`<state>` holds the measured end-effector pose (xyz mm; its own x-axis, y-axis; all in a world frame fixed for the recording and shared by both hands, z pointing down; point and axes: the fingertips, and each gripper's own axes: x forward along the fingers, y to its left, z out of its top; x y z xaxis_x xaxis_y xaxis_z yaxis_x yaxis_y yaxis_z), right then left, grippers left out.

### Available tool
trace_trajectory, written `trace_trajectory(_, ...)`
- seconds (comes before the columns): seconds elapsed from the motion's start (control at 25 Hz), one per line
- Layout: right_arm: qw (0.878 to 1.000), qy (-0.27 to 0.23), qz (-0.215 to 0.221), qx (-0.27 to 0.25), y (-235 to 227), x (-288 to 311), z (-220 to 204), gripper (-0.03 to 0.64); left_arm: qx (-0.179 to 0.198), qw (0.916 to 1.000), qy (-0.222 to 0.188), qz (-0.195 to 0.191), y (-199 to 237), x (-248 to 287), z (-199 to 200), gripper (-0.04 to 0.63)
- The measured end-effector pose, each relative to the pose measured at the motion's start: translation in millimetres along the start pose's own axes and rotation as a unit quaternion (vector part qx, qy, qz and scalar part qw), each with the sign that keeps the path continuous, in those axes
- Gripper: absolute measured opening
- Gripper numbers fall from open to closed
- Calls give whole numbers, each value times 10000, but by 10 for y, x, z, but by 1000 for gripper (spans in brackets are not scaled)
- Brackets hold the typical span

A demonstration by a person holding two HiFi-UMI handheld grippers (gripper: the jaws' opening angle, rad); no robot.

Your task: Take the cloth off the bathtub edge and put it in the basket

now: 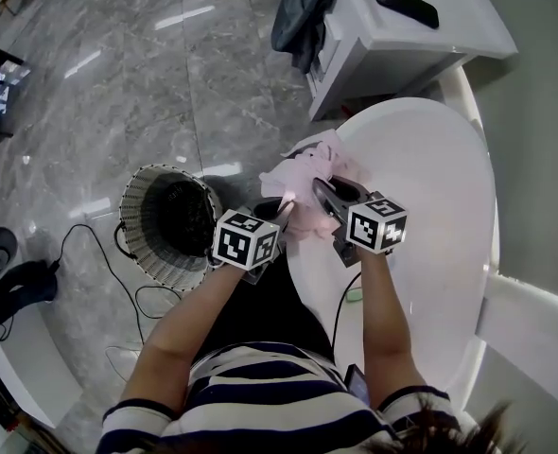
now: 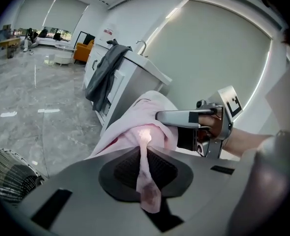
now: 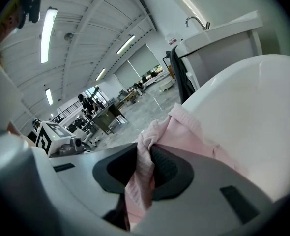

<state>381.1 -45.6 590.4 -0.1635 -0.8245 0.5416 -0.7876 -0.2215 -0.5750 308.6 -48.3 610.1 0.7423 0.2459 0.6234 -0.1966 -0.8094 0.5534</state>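
I hold the pink cloth with both grippers at the edge of the white bathtub. My left gripper has its jaws almost together, and a thin fold of the cloth is pinched between the dark pads and hangs down from them. My right gripper is also closed on the cloth, with a thicker bunch of the fabric pressed between its pads. The rest of the cloth lies crumpled on the rim, at the end of the bathtub nearest the vanity cabinet.

The bathtub is oval, smooth and glossy white. To its left, near it but apart, the round wire basket stands on the floor, and its inside looks dark. The floor is polished grey stone tile and it reflects the ceiling lamps. A thin black cable curls on it just beside the basket.

The vanity cabinet stands just beyond the end of the bathtub and carries a faucet. A dark grey garment hangs over its corner, and a dark phone lies flat on its top. Behind the bathtub there is a pale wall. Far from the bathtub the room opens into a large hall with long ceiling lights, tables and some people, too small to describe.
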Motion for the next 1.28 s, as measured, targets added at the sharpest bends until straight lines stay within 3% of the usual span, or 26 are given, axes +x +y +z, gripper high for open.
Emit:
trace_trajectory(0.36,9997,-235,-49,-88,551,-173,87,91,-197,9983,-492,-244,-140,-543,28,38)
trace_trajectory(0.72,9970,-389,161,-657,1410,-218,384,90,-307,9926,-1154,-208,-154,-1409,223,38)
trace_trajectory(1.28,9845,-517,978,-1362,2932,-93,674,89,-321,9708,-2356,315,-61,-2904,417,37)
